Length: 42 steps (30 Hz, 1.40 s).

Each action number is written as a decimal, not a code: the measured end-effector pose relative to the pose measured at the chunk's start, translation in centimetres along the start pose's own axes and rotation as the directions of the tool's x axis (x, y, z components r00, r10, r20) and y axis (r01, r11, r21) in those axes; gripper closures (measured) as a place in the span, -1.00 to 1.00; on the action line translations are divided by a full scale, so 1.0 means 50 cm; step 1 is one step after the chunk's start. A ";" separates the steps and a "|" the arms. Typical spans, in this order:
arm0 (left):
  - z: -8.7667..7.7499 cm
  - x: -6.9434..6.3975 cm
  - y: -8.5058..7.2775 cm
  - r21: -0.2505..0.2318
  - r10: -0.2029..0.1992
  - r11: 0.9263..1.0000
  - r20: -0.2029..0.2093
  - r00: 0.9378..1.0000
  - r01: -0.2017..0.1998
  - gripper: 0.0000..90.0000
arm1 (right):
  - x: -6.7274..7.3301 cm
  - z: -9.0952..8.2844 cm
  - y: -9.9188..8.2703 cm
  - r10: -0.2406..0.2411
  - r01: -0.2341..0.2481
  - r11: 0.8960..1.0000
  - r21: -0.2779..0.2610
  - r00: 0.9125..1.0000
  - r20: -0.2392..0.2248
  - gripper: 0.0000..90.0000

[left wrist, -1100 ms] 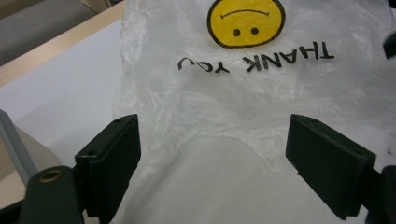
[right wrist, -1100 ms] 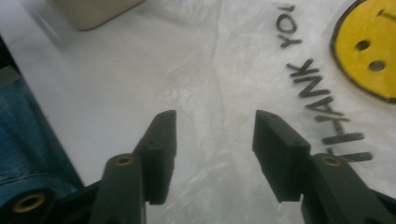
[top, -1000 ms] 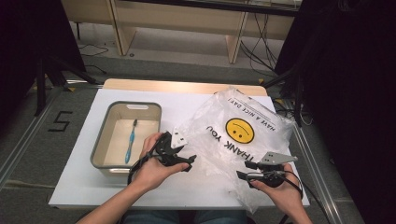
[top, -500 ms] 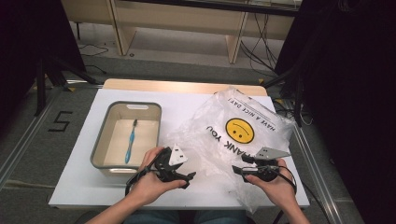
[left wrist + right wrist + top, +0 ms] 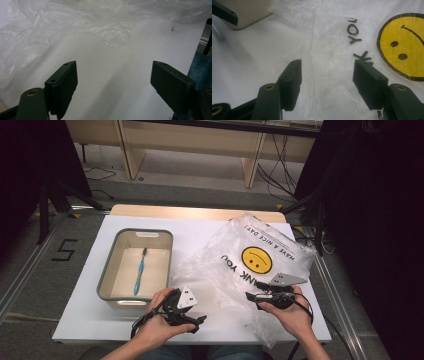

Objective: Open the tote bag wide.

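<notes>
On the white table a crumpled clear bag with a yellow smiley lies spread right of centre, print facing away from the person, near edge toward both hands, likely so the mouth can be found and opened. Bin sits left of it, just beside the bag's left edge, with 1 blue toothbrush lying flat inside; my guess is the brush goes in the bag. Left gripper is low at the table's near edge, tilted toward the bag, jaws wide apart with nothing between them, just bare table and the bag's edge ahead. Right gripper hovers over the bag's near right part, pointing left across it, jaws also spread wide, having just opened a little further; film lies below them, but the pads aren't pressing on it. Both forearms come in from the near side, wrists level. Neither gripper has hold of anything yet.
</notes>
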State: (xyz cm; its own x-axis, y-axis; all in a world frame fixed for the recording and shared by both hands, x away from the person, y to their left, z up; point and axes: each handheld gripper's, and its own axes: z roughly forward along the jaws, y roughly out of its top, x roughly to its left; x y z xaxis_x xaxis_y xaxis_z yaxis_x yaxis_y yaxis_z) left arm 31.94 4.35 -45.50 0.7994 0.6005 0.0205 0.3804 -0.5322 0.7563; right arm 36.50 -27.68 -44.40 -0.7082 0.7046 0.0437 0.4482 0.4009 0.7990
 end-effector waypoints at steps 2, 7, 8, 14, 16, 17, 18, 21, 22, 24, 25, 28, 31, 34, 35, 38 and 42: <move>0.001 0.000 -0.002 0.007 0.001 1.000 0.006 1.000 -0.001 -0.52 | 0.000 0.002 0.002 0.000 0.000 1.000 0.000 1.000 0.000 -0.08; 0.003 0.000 -0.003 0.009 -0.004 1.000 0.009 1.000 0.004 -0.52 | 0.000 0.009 0.007 -0.005 0.005 1.000 -0.001 1.000 0.002 -0.08; 0.003 0.000 -0.003 0.009 -0.004 1.000 0.011 1.000 0.003 -0.51 | 0.000 0.011 0.008 -0.003 0.003 1.000 -0.002 1.000 0.001 -0.08; 0.006 0.002 -0.005 0.012 -0.007 1.000 0.010 1.000 0.007 -0.51 | 0.001 0.034 0.021 -0.012 0.012 1.000 0.022 1.000 -0.004 -0.08; 0.007 0.001 -0.005 0.015 -0.011 1.000 0.012 1.000 0.011 -0.51 | 0.001 0.048 0.026 -0.028 0.028 0.999 0.043 1.000 -0.003 -0.07; 0.008 0.001 -0.004 0.014 -0.012 1.000 0.009 1.000 0.011 -0.51 | 0.001 0.056 0.028 -0.030 0.031 0.998 0.059 1.000 -0.006 -0.07; 0.008 0.000 -0.004 0.016 -0.008 1.000 0.009 1.000 0.008 -0.51 | 0.001 0.065 0.031 -0.038 0.039 0.997 0.073 0.999 -0.010 -0.07; 0.008 -0.002 -0.004 0.017 -0.004 1.000 0.011 1.000 0.003 -0.51 | 0.000 0.089 0.034 -0.060 0.061 0.991 0.120 0.998 -0.016 -0.07; 0.009 -0.003 -0.004 0.018 -0.005 1.000 0.012 1.000 0.005 -0.50 | -0.001 0.095 0.035 -0.059 0.061 0.990 0.130 0.998 -0.020 -0.07; 0.010 -0.003 -0.005 0.019 -0.007 1.000 0.011 1.000 0.006 -0.50 | -0.002 0.105 0.035 -0.056 0.060 0.987 0.146 0.998 -0.033 -0.06; 0.011 -0.003 -0.005 0.022 -0.004 1.000 0.011 1.000 0.004 -0.50 | -0.002 0.109 0.035 -0.056 0.061 0.986 0.157 0.998 -0.039 -0.07; 0.012 -0.003 -0.005 0.026 -0.003 1.000 0.010 1.000 0.003 -0.50 | -0.001 0.121 0.032 -0.057 0.067 0.980 0.187 0.997 -0.059 -0.07; 0.012 -0.003 -0.005 0.027 -0.002 1.000 0.009 1.000 0.002 -0.50 | 0.000 0.133 0.030 -0.073 0.085 0.972 0.220 0.995 -0.065 0.04; 0.013 -0.005 -0.005 0.026 -0.002 1.000 0.007 1.000 0.002 -0.50 | -0.001 0.140 0.027 -0.077 0.091 0.964 0.251 0.995 -0.066 0.19; 0.013 -0.006 -0.005 0.028 0.001 1.000 0.008 1.000 -0.001 -0.50 | -0.001 0.141 0.027 -0.079 0.092 0.962 0.257 0.995 -0.060 0.24; 0.014 -0.007 -0.005 0.030 0.005 1.000 0.009 1.000 -0.005 -0.50 | -0.003 0.144 0.025 -0.076 0.092 0.957 0.274 0.995 -0.068 0.41; 0.017 -0.009 -0.005 0.033 0.005 0.999 0.013 1.000 -0.005 -0.49 | -0.005 0.144 0.026 -0.058 0.074 0.959 0.275 0.996 -0.068 0.60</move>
State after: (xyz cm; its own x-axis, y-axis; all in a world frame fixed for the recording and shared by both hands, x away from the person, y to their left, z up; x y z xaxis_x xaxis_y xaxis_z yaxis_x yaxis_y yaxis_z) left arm 31.88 3.71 -46.24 0.8074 0.5898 0.0154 0.3911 -0.5547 0.7343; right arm 41.19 -23.12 -47.68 -0.7682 0.6391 0.0378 0.5270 0.5976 0.6043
